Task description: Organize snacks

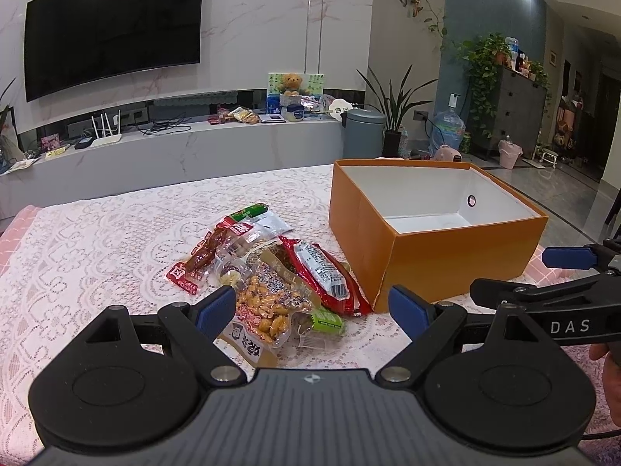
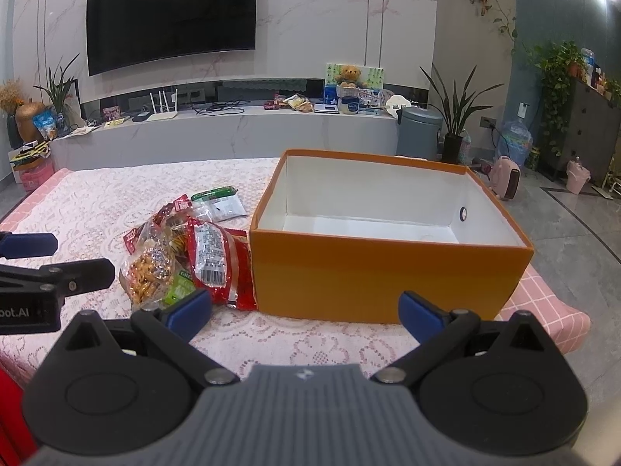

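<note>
The snack pile is found just ahead of the wide-open, empty left gripper, while the equally open, empty right gripper is faced toward the orange box.

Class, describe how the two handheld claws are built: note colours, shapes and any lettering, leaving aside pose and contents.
Both the left claw and right claw share one design: black linkage arms on round discs, silver pivot pins, blue fingertip pads, and a ribbed grey body with a small white logo. White lettering "DAS" shows on the right claw's side; "bot.AI" shows on the left's.
</note>
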A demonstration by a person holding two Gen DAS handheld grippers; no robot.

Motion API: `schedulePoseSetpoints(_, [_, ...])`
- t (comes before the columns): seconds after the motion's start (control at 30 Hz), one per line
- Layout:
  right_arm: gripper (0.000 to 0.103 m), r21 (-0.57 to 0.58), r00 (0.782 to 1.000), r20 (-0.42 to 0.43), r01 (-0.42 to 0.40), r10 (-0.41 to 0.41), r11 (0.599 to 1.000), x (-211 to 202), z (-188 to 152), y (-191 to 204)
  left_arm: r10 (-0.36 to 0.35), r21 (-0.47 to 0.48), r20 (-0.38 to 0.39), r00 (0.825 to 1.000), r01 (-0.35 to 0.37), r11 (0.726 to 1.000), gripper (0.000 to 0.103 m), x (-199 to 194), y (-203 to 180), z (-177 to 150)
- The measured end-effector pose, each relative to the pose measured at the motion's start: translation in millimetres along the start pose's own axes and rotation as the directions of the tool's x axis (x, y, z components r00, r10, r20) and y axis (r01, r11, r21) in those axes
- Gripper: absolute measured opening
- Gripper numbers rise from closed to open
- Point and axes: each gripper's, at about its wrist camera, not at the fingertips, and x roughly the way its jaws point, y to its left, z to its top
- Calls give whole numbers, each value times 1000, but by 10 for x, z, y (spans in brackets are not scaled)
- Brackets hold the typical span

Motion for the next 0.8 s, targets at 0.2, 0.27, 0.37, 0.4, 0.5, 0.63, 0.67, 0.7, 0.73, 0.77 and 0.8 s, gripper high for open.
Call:
schedulePoseSetpoints(0.2, [100, 10, 1000, 1, -8, 8, 1000, -8, 6, -1, -1, 3, -1, 1000, 1, 1000, 103, -8, -16, -7])
schedulePoseSetpoints(0.27, [100, 10, 1000, 1, -9, 9, 1000, -8, 12, 5, 1, 3, -1, 1000, -1, 1000, 103, -10, -16, -6])
schedulePoseSetpoints(0.37, [100, 19, 1000, -6, -16, 16, 1000, -9, 13, -4, 4, 0, -2, 1000, -4, 1000, 103, -12, -19, -8])
schedulePoseSetpoints(0.4, [100, 22, 1000, -8, -18, 18, 1000, -7, 12, -5, 6, -1, -3, 1000, -6, 1000, 103, -12, -17, -9])
schedulePoseSetpoints(0.5, [100, 17, 1000, -13, -16, 16, 1000, -3, 21, -4, 11, -4, -4, 1000, -11, 1000, 103, -10, -2, -6])
schedulePoseSetpoints(0.63, [100, 19, 1000, -13, -18, 18, 1000, 0, 9, 2, 16, -10, -4, 1000, -16, 1000, 103, -16, 18, -12])
schedulePoseSetpoints(0.67, [100, 21, 1000, -13, -19, 19, 1000, -2, 10, 3, 16, -11, -5, 1000, -16, 1000, 103, -13, 19, -15])
schedulePoseSetpoints(0.7, [100, 22, 1000, -13, -21, 21, 1000, -3, 10, 2, 16, -11, -6, 1000, -16, 1000, 103, -16, 18, -18])
schedulePoseSetpoints(0.73, [100, 22, 1000, -13, -21, 21, 1000, -3, 9, 4, 16, -11, -6, 1000, -16, 1000, 103, -14, 17, -18])
schedulePoseSetpoints(0.77, [100, 21, 1000, -14, -20, 21, 1000, -3, 8, 6, 16, -11, -7, 1000, -16, 1000, 103, -11, 17, -22])
schedulePoseSetpoints(0.8, [100, 21, 1000, -14, -20, 21, 1000, -6, 7, 4, 15, -10, -8, 1000, -15, 1000, 103, -13, 18, -25])
